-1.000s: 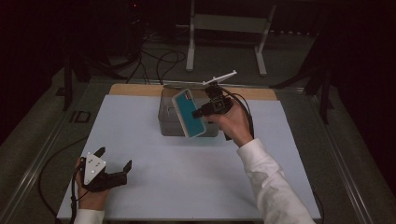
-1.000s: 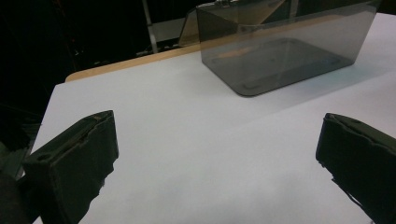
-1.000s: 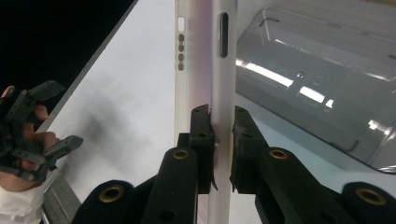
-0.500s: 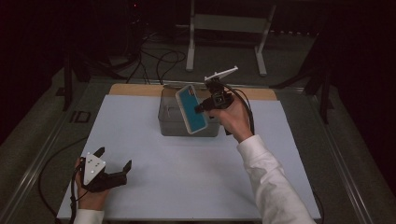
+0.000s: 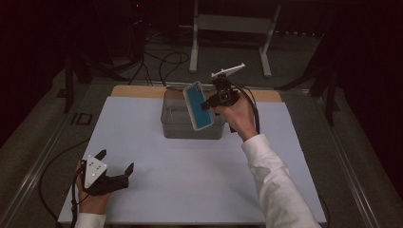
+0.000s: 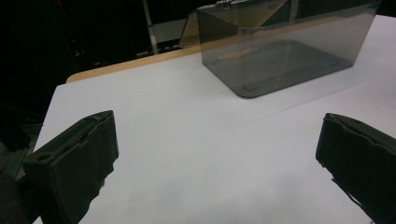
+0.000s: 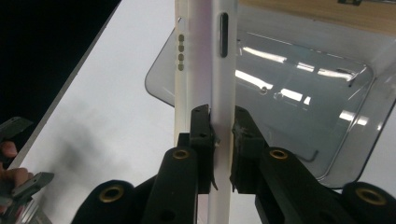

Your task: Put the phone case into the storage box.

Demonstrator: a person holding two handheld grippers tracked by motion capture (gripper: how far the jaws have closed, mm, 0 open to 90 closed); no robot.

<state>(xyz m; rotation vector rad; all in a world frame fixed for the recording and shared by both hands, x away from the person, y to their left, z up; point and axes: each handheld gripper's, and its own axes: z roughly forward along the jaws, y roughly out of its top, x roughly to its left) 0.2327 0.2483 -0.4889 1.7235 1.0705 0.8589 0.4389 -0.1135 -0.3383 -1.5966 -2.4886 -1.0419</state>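
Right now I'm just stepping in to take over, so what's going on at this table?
A person works two claws. The right claw is shut on the edge of a teal phone, holding it tilted above the open smoky plastic box. The left claw rests open on the white table, holding nothing.

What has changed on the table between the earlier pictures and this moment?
The right gripper, shut on the teal phone, has carried it a little up and toward the far side, above the grey transparent box. Nothing was taken hold of or let go. The left gripper stays open near the front left of the white table, and the box has not moved.
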